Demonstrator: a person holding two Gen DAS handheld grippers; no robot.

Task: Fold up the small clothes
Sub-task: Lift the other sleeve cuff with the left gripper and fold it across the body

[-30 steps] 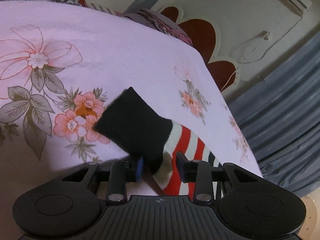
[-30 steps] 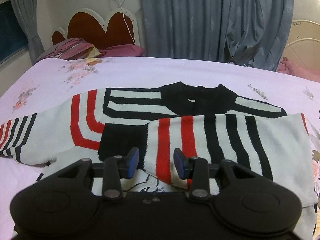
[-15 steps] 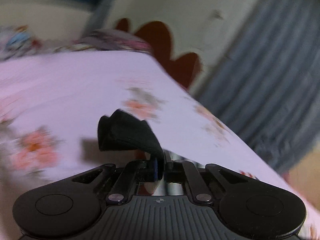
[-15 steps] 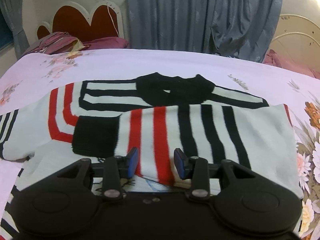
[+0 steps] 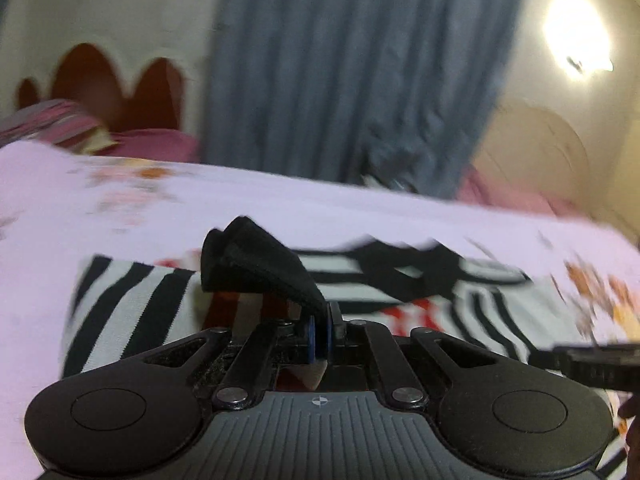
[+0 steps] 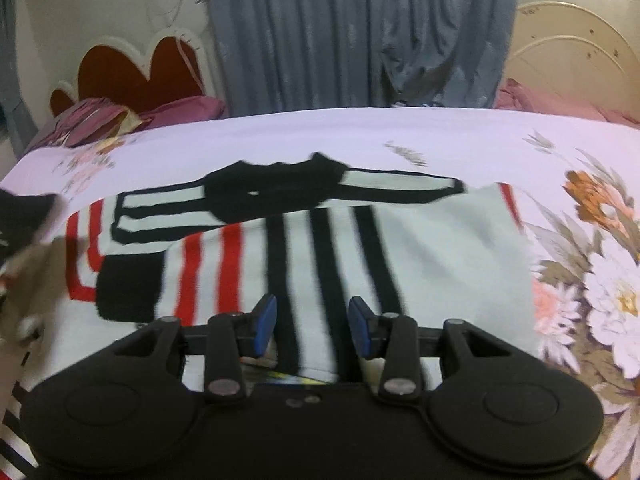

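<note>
A black, white and red striped sweater (image 6: pixel 440 248) lies flat on the bed, its black collar (image 6: pixel 276 192) at the far side. One sleeve is folded across the body, and its black cuff (image 6: pixel 130 284) rests on the left part. My left gripper (image 5: pixel 320 332) is shut on the other sleeve's black cuff (image 5: pixel 256 264) and holds it up over the sweater (image 5: pixel 132 312). That raised cuff (image 6: pixel 28 216) shows blurred at the left edge of the right wrist view. My right gripper (image 6: pixel 314 324) hovers open just above the sweater's near part, with nothing pinched.
The bed wears a pink floral sheet (image 6: pixel 592 264). A red heart-shaped headboard (image 6: pixel 136 68) with pillows (image 6: pixel 100 120) stands far left. Grey curtains (image 6: pixel 360 32) hang behind, and a white headboard (image 6: pixel 572 64) is at far right.
The left gripper shut on the black cuff, lifted it off the sheet and swung it round over the sweater body. The right gripper drifted right along the sweater and stayed open.
</note>
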